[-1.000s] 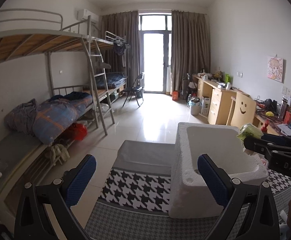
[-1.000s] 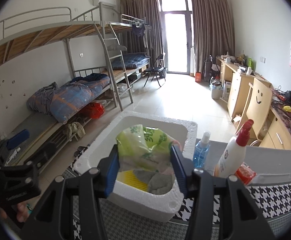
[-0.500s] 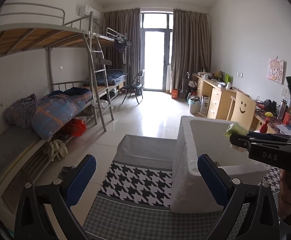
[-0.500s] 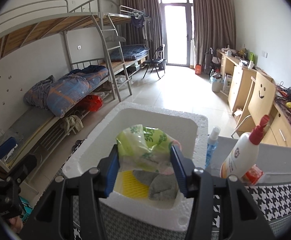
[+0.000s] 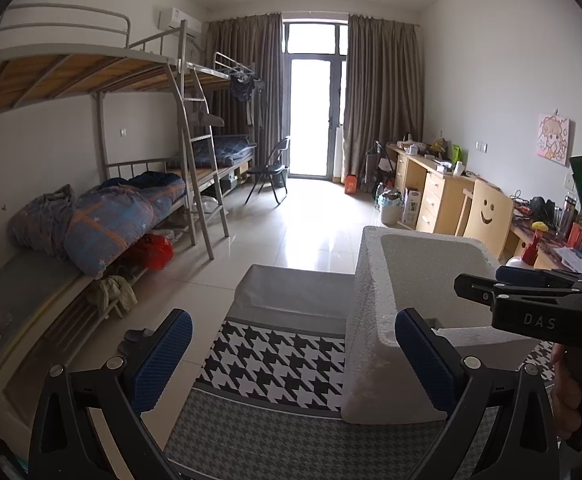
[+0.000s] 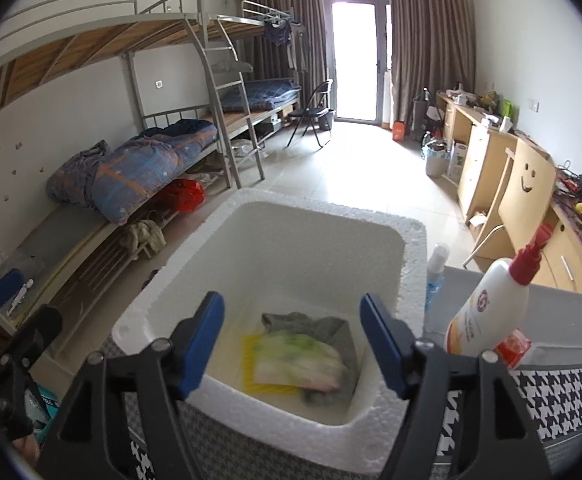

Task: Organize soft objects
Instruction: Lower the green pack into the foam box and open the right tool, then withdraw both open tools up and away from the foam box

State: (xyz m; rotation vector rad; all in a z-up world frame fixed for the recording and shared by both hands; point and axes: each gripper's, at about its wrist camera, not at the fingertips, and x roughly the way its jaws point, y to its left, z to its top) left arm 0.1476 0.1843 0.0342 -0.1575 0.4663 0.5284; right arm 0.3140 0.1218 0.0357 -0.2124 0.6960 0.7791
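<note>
1. Now the right claw (image 6: 293, 340) stands spread above the near rim of the white foam box (image 6: 413, 248); its jaws have just been opening, and nothing is between the blue pads (image 6: 201, 344).
2. Below the gap, the green-and-white plastic packet (image 6: 297, 364) lies on the box floor, clear of both pads. It looks soft and crinkled, pale with green print and a pinkish edge, and it is blurred.
3. Under the packet are a yellow ridged sheet (image 6: 249, 350) and a crumpled grey cloth (image 6: 315, 322), the cloth showing behind and to the right of the packet.
4. Just right of the box stand a small blue spray bottle (image 6: 435, 276) and a white bottle with a red nozzle (image 6: 487, 308), with a red packet (image 6: 513, 348) at the white bottle's foot.
5. All of this sits on a worktop (image 6: 563, 392) covered in black-and-white houndstooth cloth.
6. The left claw (image 5: 293, 358) is spread and holds nothing; it hovers over the worktop to the left of the box, its right pad (image 5: 421, 356) in front of the box's near left corner.
7. In the left wrist view the right claw shows side-on at the right edge, over the box's right side.
8. Beyond lie a tiled floor (image 5: 311, 220), bunk beds (image 5: 111, 76) with a rolled quilt (image 5: 115, 216), and wooden desks (image 5: 431, 192).
</note>
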